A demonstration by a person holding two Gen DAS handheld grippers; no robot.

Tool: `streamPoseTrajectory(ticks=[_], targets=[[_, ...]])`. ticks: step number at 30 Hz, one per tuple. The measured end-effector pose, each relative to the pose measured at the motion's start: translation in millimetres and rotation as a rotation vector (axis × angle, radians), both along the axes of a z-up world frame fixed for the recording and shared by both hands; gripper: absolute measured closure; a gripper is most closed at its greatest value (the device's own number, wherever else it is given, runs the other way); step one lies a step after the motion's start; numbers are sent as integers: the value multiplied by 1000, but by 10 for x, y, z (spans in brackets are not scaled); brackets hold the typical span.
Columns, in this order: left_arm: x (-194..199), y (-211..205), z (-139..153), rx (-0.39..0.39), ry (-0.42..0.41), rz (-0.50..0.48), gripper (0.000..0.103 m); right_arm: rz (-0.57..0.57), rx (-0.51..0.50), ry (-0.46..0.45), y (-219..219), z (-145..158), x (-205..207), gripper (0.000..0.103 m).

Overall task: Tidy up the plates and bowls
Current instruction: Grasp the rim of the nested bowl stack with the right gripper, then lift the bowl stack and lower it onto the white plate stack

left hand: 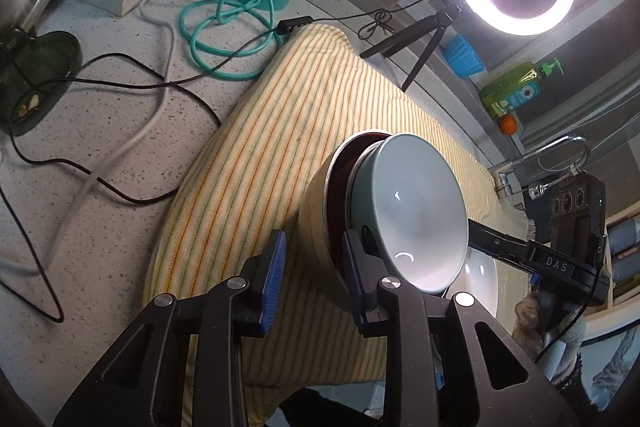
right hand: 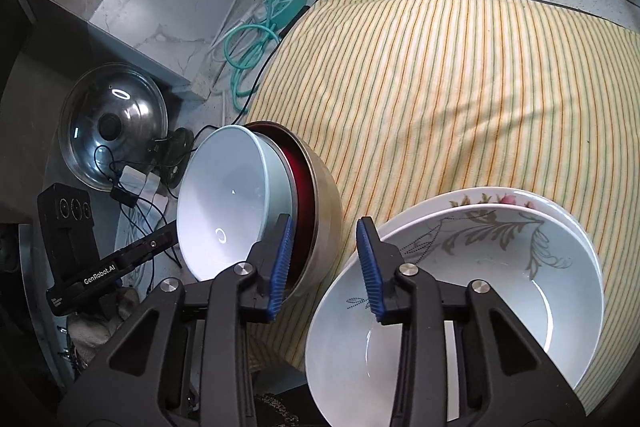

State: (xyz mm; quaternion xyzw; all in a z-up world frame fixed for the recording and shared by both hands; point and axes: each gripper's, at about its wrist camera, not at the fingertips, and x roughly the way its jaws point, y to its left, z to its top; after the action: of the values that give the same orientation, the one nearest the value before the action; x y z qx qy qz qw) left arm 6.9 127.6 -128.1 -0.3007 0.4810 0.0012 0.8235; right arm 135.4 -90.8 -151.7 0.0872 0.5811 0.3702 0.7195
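Left gripper (left hand: 314,279) stood wide open, gripping nothing, just beside the nested bowl stack (right hand: 256,203): pale bowl (left hand: 416,211) inside red-lined steel bowl (right hand: 320,203), on the striped cloth (right hand: 460,87) near its front edge. Right gripper (right hand: 326,267) also gaped, empty, poised between the stack and white bowl (right hand: 460,307) resting on floral plate (right hand: 512,197).

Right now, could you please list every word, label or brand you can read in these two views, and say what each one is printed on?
"DAS" on the black body of the right gripper, seen from the left wrist view.
"GenRobot.AI" on the black body of the left gripper, seen from the right wrist view; smaller print below it is too small to read.
The label on the green pump bottle is too blurred to read.
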Motion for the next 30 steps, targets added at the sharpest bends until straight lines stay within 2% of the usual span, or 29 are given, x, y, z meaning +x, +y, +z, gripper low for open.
streamPoseTrajectory(ticks=[2,7,10,14,16,30], targets=[[19,-2,-21,-3,4,-6,81,8,3,8,31,-14,-3,76],[56,-6,-73,-14,12,-19,84,21,-5,4,85,-44,-11,85],[73,13,-82,-27,11,-20,84,20,-5,10,81,-49,-4,85],[100,0,-87,-42,9,-38,90,18,-19,4,99,-28,-16,87],[111,-22,-69,-20,7,-45,90,18,-25,2,110,-24,-17,87],[104,52,-9,3,-16,-59,90,19,-40,-28,189,38,-117,87]])
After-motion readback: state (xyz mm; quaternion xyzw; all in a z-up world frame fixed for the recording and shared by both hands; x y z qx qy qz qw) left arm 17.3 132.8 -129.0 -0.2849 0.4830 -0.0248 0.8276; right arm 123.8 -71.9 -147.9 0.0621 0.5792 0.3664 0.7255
